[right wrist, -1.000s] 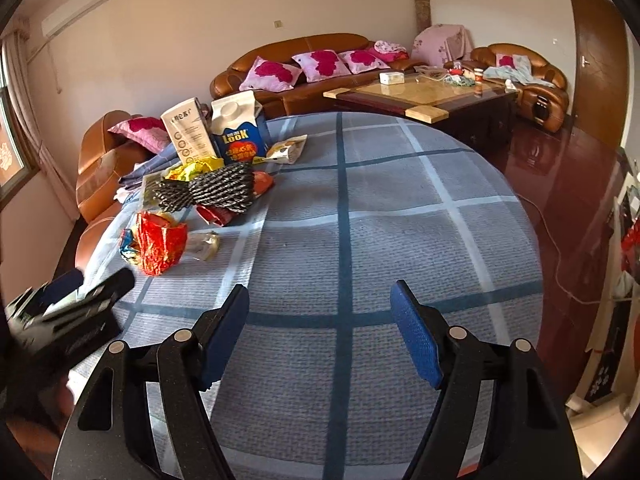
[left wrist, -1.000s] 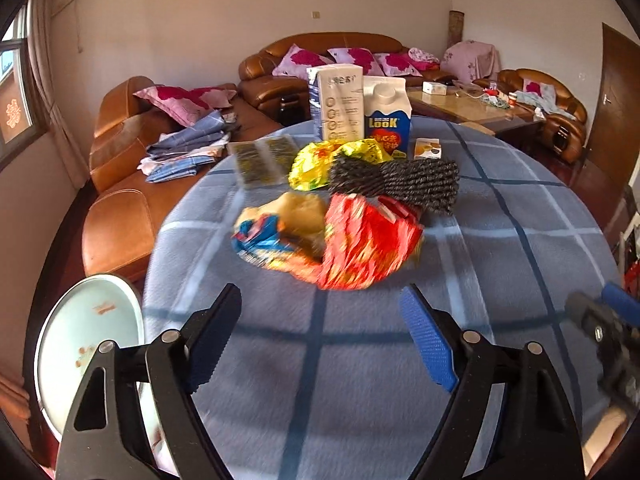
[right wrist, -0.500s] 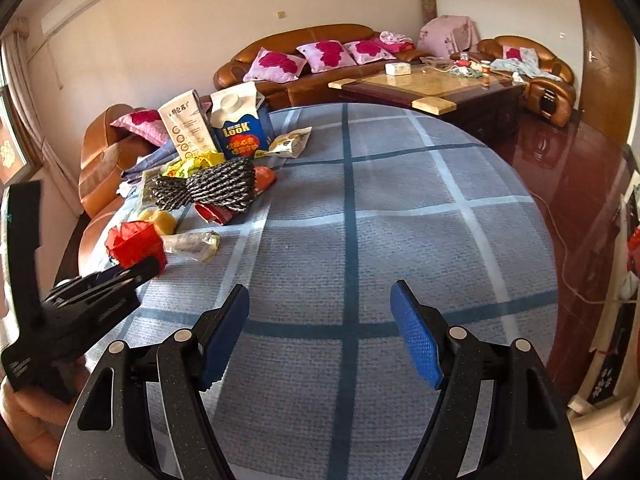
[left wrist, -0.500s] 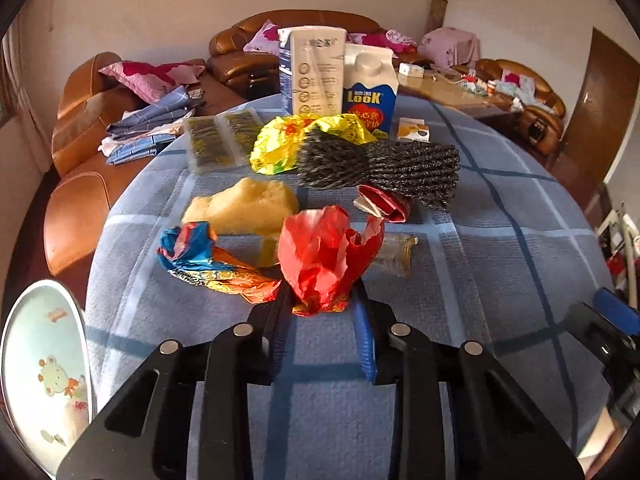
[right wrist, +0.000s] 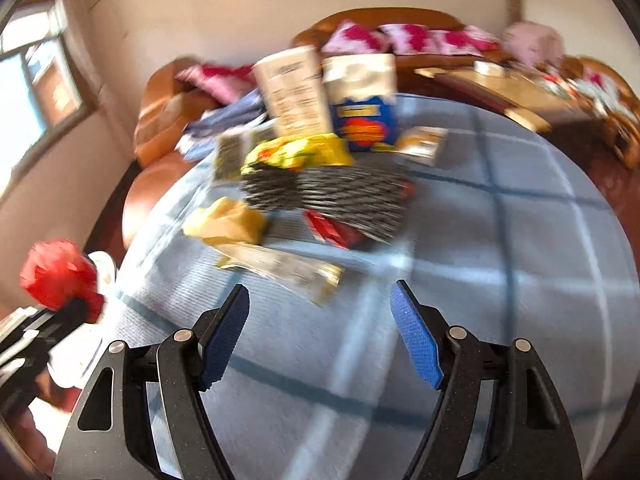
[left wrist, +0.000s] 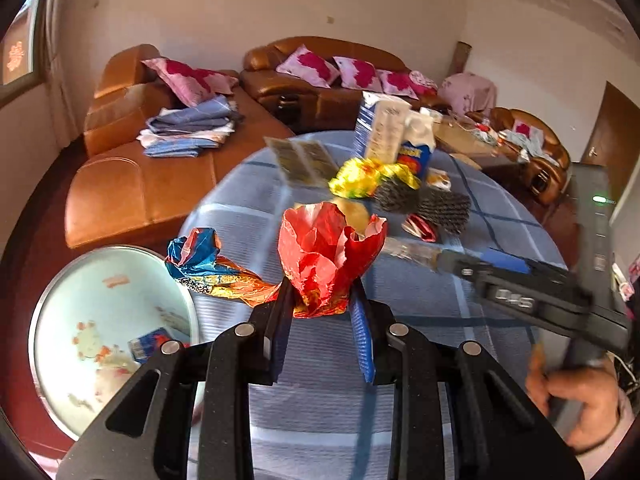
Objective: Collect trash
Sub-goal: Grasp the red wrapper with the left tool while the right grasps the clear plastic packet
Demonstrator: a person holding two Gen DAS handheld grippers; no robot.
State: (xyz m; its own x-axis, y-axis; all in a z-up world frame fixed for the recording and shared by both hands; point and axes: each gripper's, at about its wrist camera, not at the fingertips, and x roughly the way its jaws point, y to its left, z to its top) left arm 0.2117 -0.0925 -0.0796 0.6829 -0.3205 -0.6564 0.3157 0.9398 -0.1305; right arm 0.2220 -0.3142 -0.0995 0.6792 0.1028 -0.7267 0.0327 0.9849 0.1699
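Left wrist view: the left gripper [left wrist: 322, 312] is clamped on the lower, bunched end of a crumpled red wrapper [left wrist: 326, 256], held clear of the table [left wrist: 492, 344], with the wrapper's loose upper edges flaring above the pads. The wrapper reads as thin foil or film: very light, soft, crushable and somewhat slick. Hold it low on the gathered part, where the layers are thickest; a pinch on a single flared edge would likely tear or slip. A blue-and-orange wrapper [left wrist: 208, 268] lies just left of the gripper at the table edge, and beyond that edge stands a pale round bin [left wrist: 52, 320] with scraps inside, the probable drop point.

Right wrist view, blurred: the right gripper [right wrist: 320, 332] has its pads well apart and holds nothing. Just ahead lies a flat clear wrapper [right wrist: 288, 268], equally light; take it across its narrow width.
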